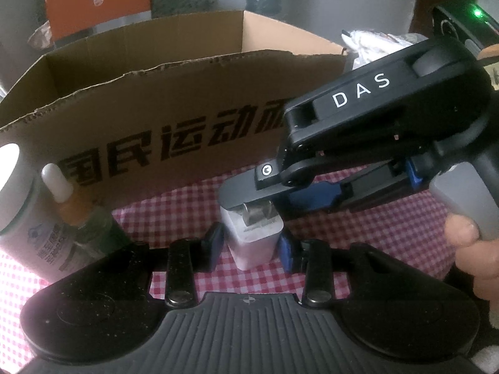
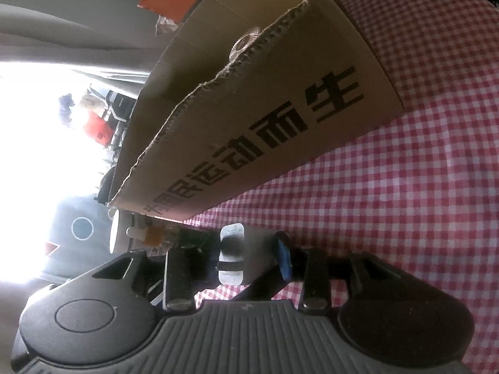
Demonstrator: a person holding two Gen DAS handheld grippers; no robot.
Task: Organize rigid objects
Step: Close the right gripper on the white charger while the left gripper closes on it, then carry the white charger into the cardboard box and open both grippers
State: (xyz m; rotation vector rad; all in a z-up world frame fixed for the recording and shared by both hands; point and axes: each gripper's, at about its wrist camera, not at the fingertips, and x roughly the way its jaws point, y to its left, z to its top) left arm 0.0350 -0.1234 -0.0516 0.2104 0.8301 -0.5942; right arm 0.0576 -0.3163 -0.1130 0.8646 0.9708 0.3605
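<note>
A white charger plug [image 1: 249, 254] stands prongs-up on the red-and-white checked cloth [image 1: 389, 227]. My left gripper [image 1: 251, 243] is shut on it, a blue pad pressing each side. My right gripper [image 1: 274, 199] reaches in from the right, rolled on its side. Its upper finger lies over the plug's top and its lower blue pad stands just off the plug. In the right wrist view the plug [image 2: 259, 249] sits between the fingers of the right gripper [image 2: 249, 255]. The open cardboard box [image 1: 174, 93] with black print stands right behind.
A white jar [image 1: 18, 212] and a small bottle with a white cap [image 1: 62, 193] stand at the left beside the box. An orange carton [image 1: 96, 3] and a plastic bag [image 1: 371, 43] lie beyond. A hand [image 1: 467, 249] holds the right gripper's handle. The cloth [image 2: 405, 187] runs along the box [image 2: 249, 124].
</note>
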